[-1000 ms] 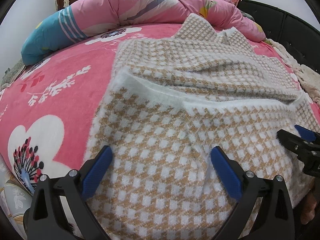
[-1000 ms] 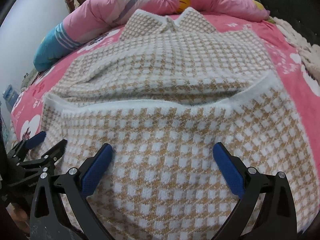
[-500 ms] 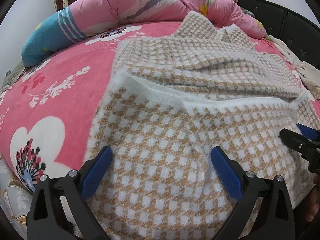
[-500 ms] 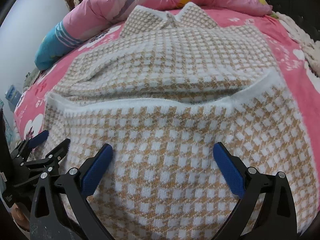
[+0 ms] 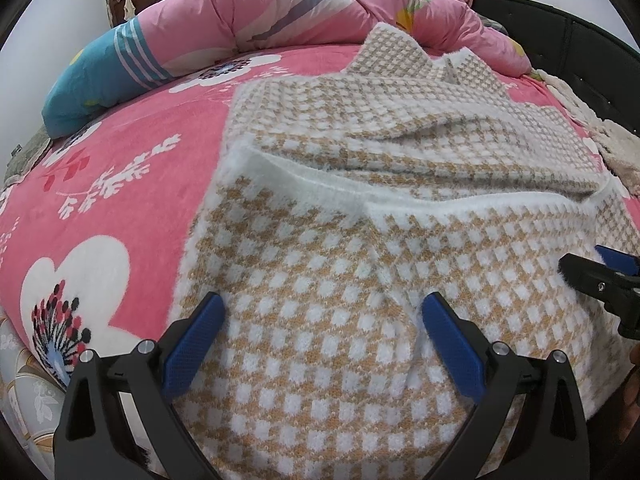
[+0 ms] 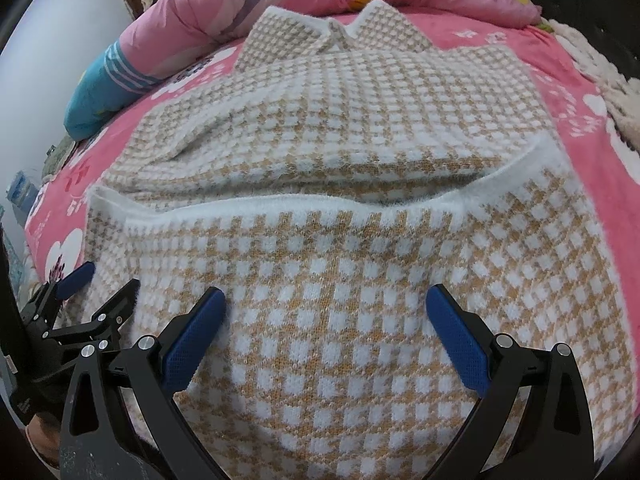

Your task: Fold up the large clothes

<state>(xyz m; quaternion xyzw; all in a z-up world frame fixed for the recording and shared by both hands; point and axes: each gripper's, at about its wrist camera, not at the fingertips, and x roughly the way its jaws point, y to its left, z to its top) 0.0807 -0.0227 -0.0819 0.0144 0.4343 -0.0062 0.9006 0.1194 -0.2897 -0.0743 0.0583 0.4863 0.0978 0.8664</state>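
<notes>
Two blue-padded black grippers, left (image 5: 322,320) and right (image 6: 324,312), spread wide with nothing clamped, poised low in frame, probably lining up a grab on the near fold. Beyond: tan-and-white checked knit sweater (image 6: 340,128) filling mid-frame on pink floral bedspread (image 5: 120,152), fuzzy white hem (image 6: 280,204) doubled back, collar at upper centre.

Bed (image 5: 120,168): pink floral sheet. Checked sweater (image 5: 360,280) spread flat on sheet, hem folded up, collar toward duvet. Pink duvet (image 5: 320,4) bunched beyond collar. Cream blanket (image 6: 600,68) right of sweater, at bed edge.
</notes>
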